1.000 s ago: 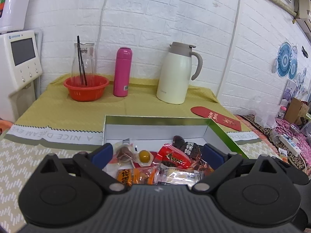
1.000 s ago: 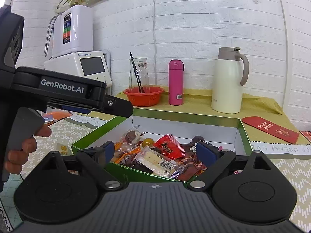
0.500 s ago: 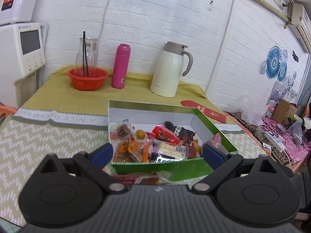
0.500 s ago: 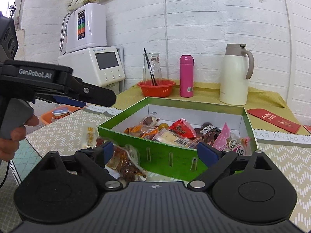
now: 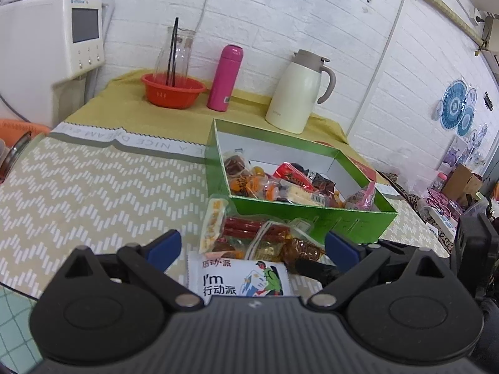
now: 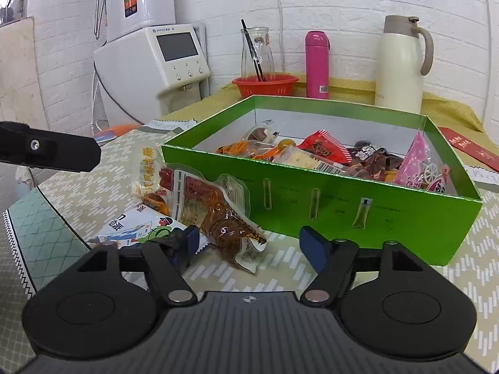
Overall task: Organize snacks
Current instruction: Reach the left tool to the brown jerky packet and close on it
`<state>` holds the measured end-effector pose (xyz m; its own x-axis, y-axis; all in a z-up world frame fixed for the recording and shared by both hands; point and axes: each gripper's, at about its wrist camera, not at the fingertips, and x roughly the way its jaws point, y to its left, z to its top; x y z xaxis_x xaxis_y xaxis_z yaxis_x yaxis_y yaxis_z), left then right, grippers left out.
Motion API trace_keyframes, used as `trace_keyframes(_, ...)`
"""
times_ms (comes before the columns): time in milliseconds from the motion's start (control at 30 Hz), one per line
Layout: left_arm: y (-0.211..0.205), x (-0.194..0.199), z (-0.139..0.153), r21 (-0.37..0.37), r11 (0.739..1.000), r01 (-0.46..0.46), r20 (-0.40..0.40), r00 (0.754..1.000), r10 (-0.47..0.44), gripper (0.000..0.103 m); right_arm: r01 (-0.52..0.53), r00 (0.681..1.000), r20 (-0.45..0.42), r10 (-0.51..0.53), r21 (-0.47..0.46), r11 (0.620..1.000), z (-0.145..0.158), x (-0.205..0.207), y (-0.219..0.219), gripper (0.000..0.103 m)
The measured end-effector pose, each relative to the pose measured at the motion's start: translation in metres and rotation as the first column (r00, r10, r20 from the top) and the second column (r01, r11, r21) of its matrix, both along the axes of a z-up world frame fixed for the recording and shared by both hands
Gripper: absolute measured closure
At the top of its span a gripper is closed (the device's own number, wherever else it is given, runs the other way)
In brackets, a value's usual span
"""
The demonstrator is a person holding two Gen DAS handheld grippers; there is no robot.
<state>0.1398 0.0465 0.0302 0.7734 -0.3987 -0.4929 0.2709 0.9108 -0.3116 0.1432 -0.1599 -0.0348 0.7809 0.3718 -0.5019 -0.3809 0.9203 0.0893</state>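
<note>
Right wrist view: hovering low over the bench (image 6: 78,187), right claw (image 6: 249,243) standing apart and closing, blue pads (image 6: 312,246) touching nothing, tail end of a clear packet of brown snack (image 6: 224,221) lying between them on the patterned cloth. Resting in a loose heap just beside the near wall of the green box (image 6: 343,205): a yellow packet (image 6: 146,171), a red sausage packet (image 6: 190,193), and a white packet (image 6: 137,224) partly behind the left pad. Lying piled inside the box, more wrapped snacks (image 6: 324,155), a pink packet (image 6: 418,165) leaning in the right corner

Left wrist view: left claw (image 5: 252,249) standing wide apart, gripping nothing, white packet (image 5: 237,277) lying between its pads, green box (image 5: 312,215) sitting just beyond the heap. Standing at the back of the bench, an orange bowl (image 5: 171,92), a pink bottle (image 5: 225,78) and a cream jug (image 5: 296,90)
</note>
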Motion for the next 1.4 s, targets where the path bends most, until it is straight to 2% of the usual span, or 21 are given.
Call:
trace_keyframes(33, -0.001, -0.001, 0.000, -0.001, 1.000, 0.010, 0.000, 1.000, -0.010, 0.006, -0.011, 1.000, -0.011, 0.011, 0.007, 1.000, -0.001, 0.000, 0.000, 0.036)
trace_keyframes(100, -0.006, -0.001, -0.001, -0.001, 0.999, 0.034, -0.001, 0.999, -0.034, 0.006, -0.008, 0.999, -0.040, 0.010, 0.047, 0.999, 0.000, -0.003, -0.006, 0.041)
trace_keyframes(167, -0.013, -0.002, -0.003, -0.001, 0.998, 0.064, -0.009, 0.998, -0.064, 0.006, 0.013, 0.999, -0.048, -0.011, 0.042, 0.999, 0.002, -0.009, -0.014, 0.043)
trace_keyframes(233, -0.023, -0.003, -0.007, -0.004, 0.994, 0.108, -0.020, 0.994, -0.109, 0.006, 0.025, 0.998, -0.056, -0.023, 0.039, 0.999, 0.002, -0.021, -0.024, 0.054)
trace_keyframes(300, -0.037, -0.005, -0.012, -0.001, 0.988, 0.156, -0.037, 0.987, -0.156, 0.006, 0.046, 0.997, -0.072, -0.042, 0.052, 0.998, 0.002, -0.036, -0.037, 0.058)
trace_keyframes(400, -0.062, -0.007, -0.020, 0.000, 0.971, 0.239, -0.053, 0.970, -0.239, 0.006, 0.086, 0.993, -0.085, -0.081, 0.067, 0.994, 0.001, -0.061, -0.056, 0.070)
trace_keyframes(467, -0.079, -0.007, -0.024, 0.009, 0.958, 0.287, -0.062, 0.956, -0.285, 0.006, 0.108, 0.992, -0.076, -0.104, 0.045, 0.993, 0.000, -0.075, -0.064, 0.069)
trace_keyframes(533, -0.092, -0.006, -0.028, 0.000, 0.949, 0.316, -0.076, 0.946, -0.315, 0.006, 0.114, 0.992, -0.063, -0.112, 0.020, 0.993, -0.001, -0.085, -0.069, 0.061)
trace_keyframes(567, -0.096, -0.005, -0.030, -0.010, 0.946, 0.324, -0.085, 0.942, -0.324, 0.006, 0.116, 0.992, -0.056, -0.115, 0.012, 0.993, -0.001, -0.088, -0.070, 0.061)
trace_keyframes(667, -0.102, -0.004, -0.037, -0.037, 0.949, 0.313, -0.126, 0.941, -0.315, 0.007, 0.106, 0.994, -0.042, -0.106, 0.010, 0.994, -0.002, -0.090, -0.071, 0.054)
trace_keyframes(767, -0.095, -0.011, -0.042, -0.081, 0.950, 0.301, -0.146, 0.940, -0.310, 0.007, 0.074, 0.997, -0.031, -0.073, 0.020, 0.997, -0.002, -0.088, -0.067, 0.040)
trace_keyframes(833, -0.089, -0.018, -0.041, -0.068, 0.955, 0.289, -0.142, 0.945, -0.296, 0.007, 0.043, 0.999, -0.023, -0.042, 0.023, 0.999, -0.001, -0.088, -0.065, 0.032)
trace_keyframes(900, -0.080, -0.025, -0.040, -0.051, 0.962, 0.269, -0.138, 0.952, -0.274, 0.007, 0.000, 1.000, -0.011, 0.001, 0.011, 1.000, -0.001, -0.089, -0.059, 0.029)
trace_keyframes(1000, -0.072, -0.025, -0.041, -0.058, 0.967, 0.250, -0.150, 0.955, -0.256, 0.007, -0.075, 0.997, 0.008, 0.075, -0.007, 0.997, 0.000, -0.089, -0.050, 0.008)
trace_keyframes(1033, -0.071, -0.023, -0.043, -0.060, 0.967, 0.247, -0.156, 0.955, -0.254, 0.007, -0.089, 0.996, 0.014, 0.089, -0.019, 0.996, 0.000, -0.088, -0.046, 0.004)
trace_keyframes(1200, -0.081, -0.008, -0.050, -0.059, 0.966, 0.251, -0.180, 0.949, -0.257, 0.007, -0.105, 0.994, 0.015, 0.107, -0.101, 0.989, -0.003, -0.080, -0.029, 0.005)
trace_keyframes(1400, -0.103, 0.011, -0.055, -0.030, 0.953, 0.303, -0.187, 0.935, -0.303, 0.012, -0.070, 0.998, -0.004, 0.070, -0.091, 0.993, -0.004, -0.084, -0.039, 0.009)
